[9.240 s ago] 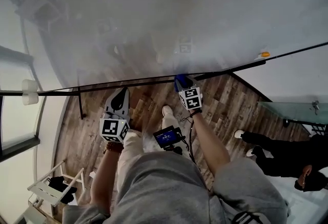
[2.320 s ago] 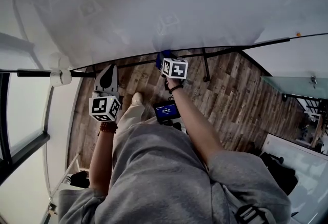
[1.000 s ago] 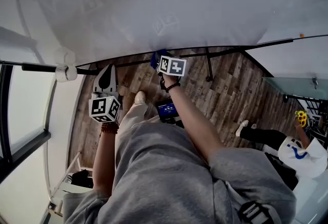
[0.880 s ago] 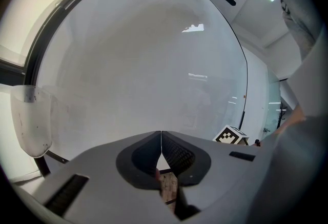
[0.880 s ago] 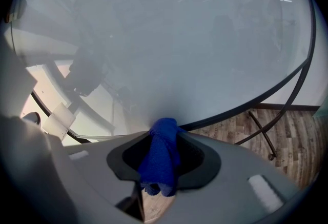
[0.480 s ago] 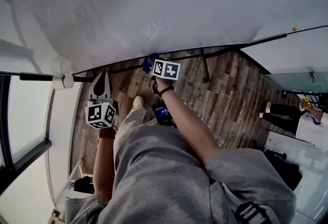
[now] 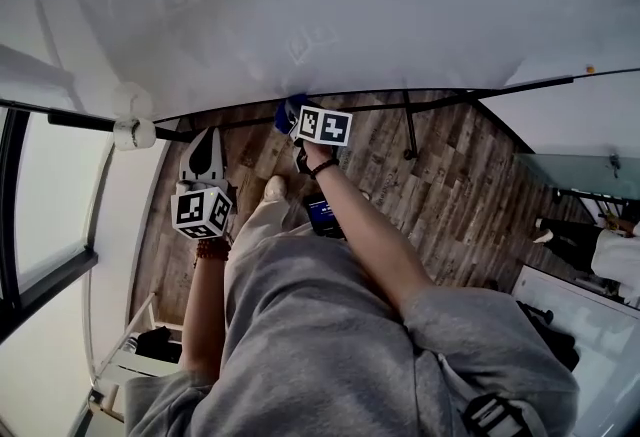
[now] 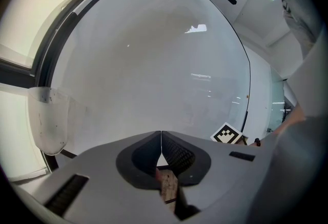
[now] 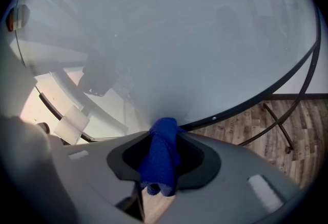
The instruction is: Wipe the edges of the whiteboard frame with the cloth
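Two grippers below the whiteboard: right gripper clamped on the blue cloth, up against the black bottom frame edge; left gripper closed, empty, just beside and lower. Edge crosswise, so probably slide right one along it

Bunched blue cloth, clamped upright, touching black lower edge of whiteboard frame; white board above.
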`<state>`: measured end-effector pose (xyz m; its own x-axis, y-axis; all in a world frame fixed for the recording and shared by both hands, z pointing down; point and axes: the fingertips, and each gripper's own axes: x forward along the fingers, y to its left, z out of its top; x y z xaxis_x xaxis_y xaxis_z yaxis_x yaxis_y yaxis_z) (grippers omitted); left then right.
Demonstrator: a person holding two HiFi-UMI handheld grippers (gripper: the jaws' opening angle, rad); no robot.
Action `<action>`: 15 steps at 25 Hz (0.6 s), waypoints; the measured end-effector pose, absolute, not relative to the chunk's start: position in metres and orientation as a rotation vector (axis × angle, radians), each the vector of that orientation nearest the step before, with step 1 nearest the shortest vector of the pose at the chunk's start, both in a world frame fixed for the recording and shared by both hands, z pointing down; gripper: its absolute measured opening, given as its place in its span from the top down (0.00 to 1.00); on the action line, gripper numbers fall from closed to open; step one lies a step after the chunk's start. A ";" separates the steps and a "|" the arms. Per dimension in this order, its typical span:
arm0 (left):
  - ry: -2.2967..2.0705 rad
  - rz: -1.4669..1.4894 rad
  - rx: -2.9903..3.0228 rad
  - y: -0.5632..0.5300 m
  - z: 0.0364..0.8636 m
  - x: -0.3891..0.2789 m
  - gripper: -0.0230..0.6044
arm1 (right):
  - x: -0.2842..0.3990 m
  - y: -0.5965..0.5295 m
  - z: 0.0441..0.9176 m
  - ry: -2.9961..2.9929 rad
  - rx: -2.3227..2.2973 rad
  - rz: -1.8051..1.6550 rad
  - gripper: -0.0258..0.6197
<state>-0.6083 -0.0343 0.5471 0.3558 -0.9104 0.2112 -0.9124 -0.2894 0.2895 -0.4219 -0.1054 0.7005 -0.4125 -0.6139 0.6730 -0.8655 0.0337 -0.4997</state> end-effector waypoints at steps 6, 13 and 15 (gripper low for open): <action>-1.642 -0.005 2.237 -0.026 0.548 -0.624 0.95 | -0.445 -0.105 0.700 -2.083 1.457 1.364 0.75; -1.689 -0.034 2.201 -0.017 0.547 -0.642 0.95 | -0.471 -0.103 0.701 -2.111 1.391 1.381 0.75; -1.700 -0.037 2.193 -0.015 0.547 -0.646 0.95 | -0.480 -0.103 0.700 -2.123 1.368 1.389 0.75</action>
<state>-0.6456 -0.0149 0.5469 0.2743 -0.9408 0.1994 -0.9312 -0.2080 0.2994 -0.4797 -0.1033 0.7003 -0.5236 -0.5638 0.6388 -0.8110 0.1003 -0.5763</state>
